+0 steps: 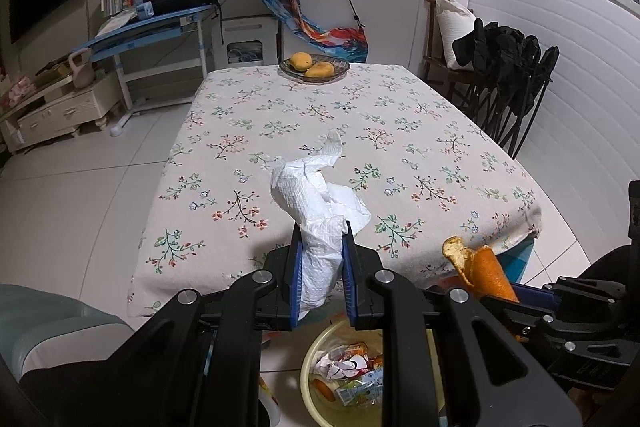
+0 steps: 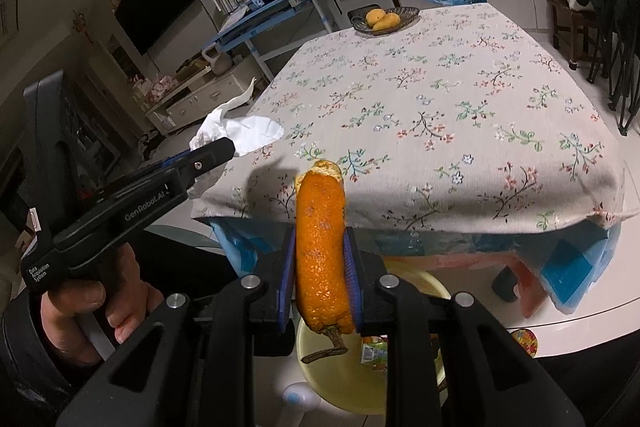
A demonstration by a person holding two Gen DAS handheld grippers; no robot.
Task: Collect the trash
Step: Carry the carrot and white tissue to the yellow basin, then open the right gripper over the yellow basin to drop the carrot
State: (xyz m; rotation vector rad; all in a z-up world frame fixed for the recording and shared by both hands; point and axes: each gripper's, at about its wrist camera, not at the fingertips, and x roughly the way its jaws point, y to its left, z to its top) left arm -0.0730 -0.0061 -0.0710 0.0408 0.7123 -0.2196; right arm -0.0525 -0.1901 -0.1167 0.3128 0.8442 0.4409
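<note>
My left gripper (image 1: 322, 233) is shut on a crumpled white paper towel (image 1: 316, 203), which sticks up from between the blue pads above the table's near edge. In the right wrist view that same gripper (image 2: 228, 147) shows from the side with the paper towel (image 2: 240, 129) in it and a hand on its grip. My right gripper (image 2: 320, 231) is shut on a long curl of orange peel (image 2: 322, 251), also seen as the orange peel (image 1: 476, 267) at lower right. Below both sits a pale yellow bin (image 1: 310, 387), (image 2: 336, 383) on the floor, holding several wrappers.
The table with a floral cloth (image 1: 320, 131) fills the middle; a plate with two mangoes (image 1: 314, 67) stands at its far edge. Dark folding chairs (image 1: 508, 79) stand right of the table, a blue desk (image 1: 152, 27) at far left. White tiled floor surrounds it.
</note>
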